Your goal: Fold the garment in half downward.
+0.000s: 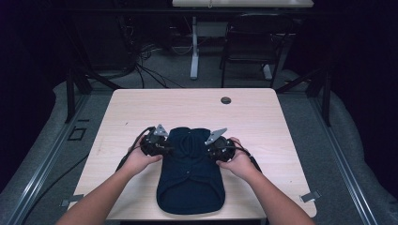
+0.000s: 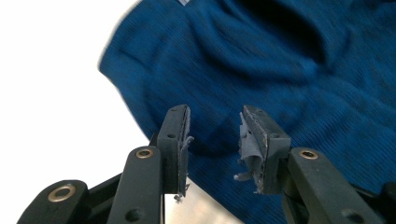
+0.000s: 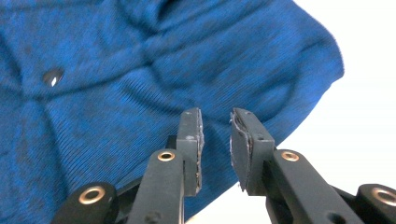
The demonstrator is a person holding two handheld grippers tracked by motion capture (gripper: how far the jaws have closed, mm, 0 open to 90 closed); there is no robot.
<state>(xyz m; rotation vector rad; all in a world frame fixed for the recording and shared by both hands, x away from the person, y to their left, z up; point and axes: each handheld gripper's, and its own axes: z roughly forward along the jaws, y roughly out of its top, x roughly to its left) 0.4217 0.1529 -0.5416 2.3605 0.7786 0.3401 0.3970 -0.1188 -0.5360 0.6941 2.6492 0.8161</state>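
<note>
Basically table [image 1: 141, 101] holds a dark blue garment [image 1: 190, 176] flat at the near middle edge, collar end away from the person, likely spread for folding. Left gripper [image 2: 214, 140] and right gripper [image 3: 215, 144] sit at its upper left and right edges, one per side for an even grab. Both jaws parted over the knit, gripping nothing

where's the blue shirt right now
In the high view the blue shirt lies at the middle of the table's near edge, between the left gripper and right gripper.
</note>
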